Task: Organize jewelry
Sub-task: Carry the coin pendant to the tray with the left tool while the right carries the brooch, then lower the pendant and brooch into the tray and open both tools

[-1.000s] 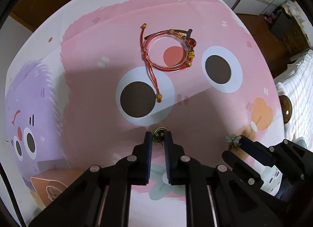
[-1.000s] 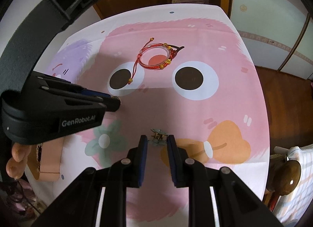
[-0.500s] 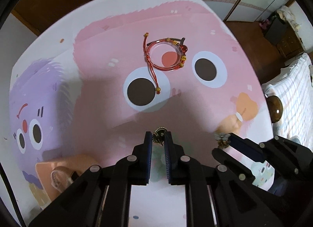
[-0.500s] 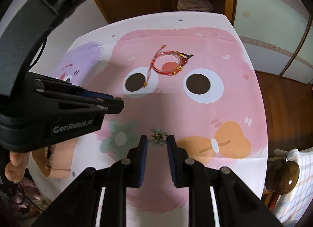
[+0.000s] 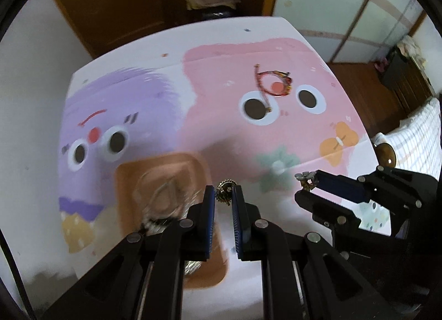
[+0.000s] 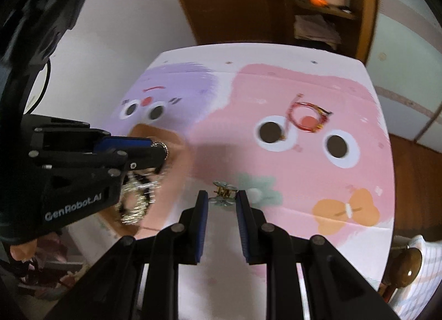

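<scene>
Between left gripper [image 5: 223,191] jaws: small round gold ornament [image 5: 225,191], pinched at tips, above orange tray [image 5: 129,176]. Right gripper [image 6: 223,195] jaws pinch small gold clip [image 6: 223,193] over bench [image 6: 359,132]. Red cord bracelet [image 5: 273,82] lies well apart on pink print, far side.

Two grippers, the left gripper [image 5: 223,195] and the right gripper [image 6: 221,197], each pinch one small ornament; one red bracelet [image 5: 273,84] lies far right, one tray [image 5: 165,182] near left.
</scene>
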Demonstrator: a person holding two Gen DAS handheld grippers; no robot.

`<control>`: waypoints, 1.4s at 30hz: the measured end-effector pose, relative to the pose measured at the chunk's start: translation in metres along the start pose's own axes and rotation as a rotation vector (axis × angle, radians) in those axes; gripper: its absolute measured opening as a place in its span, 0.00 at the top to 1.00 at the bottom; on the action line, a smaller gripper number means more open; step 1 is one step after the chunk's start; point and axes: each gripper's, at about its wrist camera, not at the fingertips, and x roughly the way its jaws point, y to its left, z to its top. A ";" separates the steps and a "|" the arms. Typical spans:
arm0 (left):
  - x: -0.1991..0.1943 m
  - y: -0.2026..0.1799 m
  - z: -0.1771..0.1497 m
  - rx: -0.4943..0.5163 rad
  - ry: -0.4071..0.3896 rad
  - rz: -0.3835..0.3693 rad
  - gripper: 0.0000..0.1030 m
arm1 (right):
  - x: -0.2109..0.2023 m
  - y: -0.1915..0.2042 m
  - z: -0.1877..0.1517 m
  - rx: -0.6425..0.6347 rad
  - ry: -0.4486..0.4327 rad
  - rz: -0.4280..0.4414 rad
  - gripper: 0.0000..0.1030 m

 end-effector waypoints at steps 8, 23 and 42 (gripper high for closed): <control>-0.015 0.049 -0.052 -0.097 -0.031 0.041 0.90 | 0.007 0.049 -0.001 -0.077 0.024 0.056 0.80; 0.013 0.088 -0.083 -0.178 -0.021 0.095 0.90 | 0.045 0.094 0.002 -0.121 0.067 0.049 0.80; 0.035 0.095 -0.082 -0.209 -0.006 0.069 0.90 | 0.087 0.095 0.027 -0.108 0.052 0.007 0.79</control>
